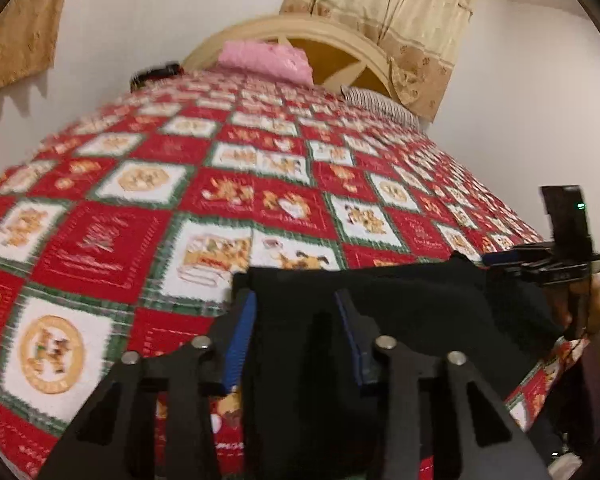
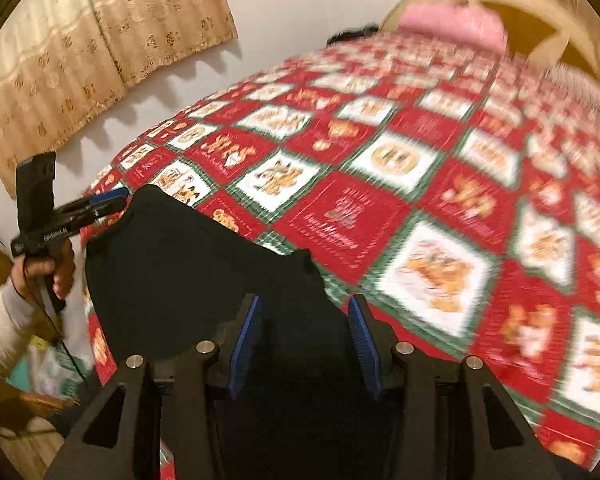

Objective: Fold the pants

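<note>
Holding black pants (image 1: pixel 380 300) taut at the quilted bed's (image 1: pixel 140 220) near edge, left gripper (image 1: pixel 296 336) and right gripper (image 2: pixel 304 340) parted, cloth between, grip unconfirmed

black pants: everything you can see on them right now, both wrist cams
The black pants look like soft, plain dark fabric; seams, waistband and pockets cannot be made out. They are held up near the foot edge of the red patchwork quilt, stretched between the two grippers. The left gripper and the right gripper each have cloth between their blue pads, at opposite ends of one edge. The rest hangs down below that edge, out of view. Both views are motion-blurred.
</note>
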A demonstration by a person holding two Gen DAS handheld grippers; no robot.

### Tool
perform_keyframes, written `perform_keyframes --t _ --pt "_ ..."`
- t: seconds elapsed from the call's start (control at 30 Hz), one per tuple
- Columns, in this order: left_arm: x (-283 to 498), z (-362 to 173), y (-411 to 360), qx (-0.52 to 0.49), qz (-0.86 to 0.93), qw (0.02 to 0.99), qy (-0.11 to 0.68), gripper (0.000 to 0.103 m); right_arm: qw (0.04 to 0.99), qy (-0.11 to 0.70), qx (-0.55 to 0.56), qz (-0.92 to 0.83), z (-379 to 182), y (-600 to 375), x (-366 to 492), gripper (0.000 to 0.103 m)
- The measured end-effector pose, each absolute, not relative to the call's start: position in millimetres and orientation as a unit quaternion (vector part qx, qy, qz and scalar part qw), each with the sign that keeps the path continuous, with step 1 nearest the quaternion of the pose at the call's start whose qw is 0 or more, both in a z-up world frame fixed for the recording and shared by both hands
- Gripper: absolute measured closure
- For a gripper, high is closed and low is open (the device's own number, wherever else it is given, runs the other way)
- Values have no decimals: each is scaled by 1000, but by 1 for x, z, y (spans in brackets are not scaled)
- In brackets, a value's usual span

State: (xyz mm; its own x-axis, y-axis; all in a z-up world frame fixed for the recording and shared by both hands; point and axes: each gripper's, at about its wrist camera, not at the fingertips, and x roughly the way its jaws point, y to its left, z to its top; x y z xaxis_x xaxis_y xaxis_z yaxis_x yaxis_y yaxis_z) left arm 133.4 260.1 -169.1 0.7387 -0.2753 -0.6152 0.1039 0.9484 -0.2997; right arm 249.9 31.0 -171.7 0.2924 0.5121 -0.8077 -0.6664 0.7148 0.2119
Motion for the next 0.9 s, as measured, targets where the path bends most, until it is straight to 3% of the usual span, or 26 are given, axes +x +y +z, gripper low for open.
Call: perform_keyframes --t 0.03,0.1,0.13,0.17,0.37,0.6,0.7,0.77,0.9 --pt "135 -170 259 -122 -110 922 351 86 792 480 -75 370 -179 35 256 57" --pt "137 -170 252 -102 -115 923 353 97 783 493 -76 372 -189 42 260 81" --pt "136 -168 249 -96 -123 924 350 99 785 490 -85 369 -190 44 260 93" --pt "134 -164 248 -97 -131 925 344 99 791 482 -89 368 -188 46 258 95" --pt "139 -158 256 -92 -105 933 332 99 816 436 -87 370 -155 43 259 96" --pt "144 -171 269 -131 -99 926 341 99 811 465 -16 354 -173 27 283 100" --pt "144 -171 269 -130 -89 925 345 99 811 474 -42 341 -183 32 284 100" --pt "141 -168 267 -134 -92 925 343 95 810 482 -63 327 -193 36 287 101" --pt "140 -170 252 -80 -77 930 351 76 823 477 -79 298 -206 30 296 103"
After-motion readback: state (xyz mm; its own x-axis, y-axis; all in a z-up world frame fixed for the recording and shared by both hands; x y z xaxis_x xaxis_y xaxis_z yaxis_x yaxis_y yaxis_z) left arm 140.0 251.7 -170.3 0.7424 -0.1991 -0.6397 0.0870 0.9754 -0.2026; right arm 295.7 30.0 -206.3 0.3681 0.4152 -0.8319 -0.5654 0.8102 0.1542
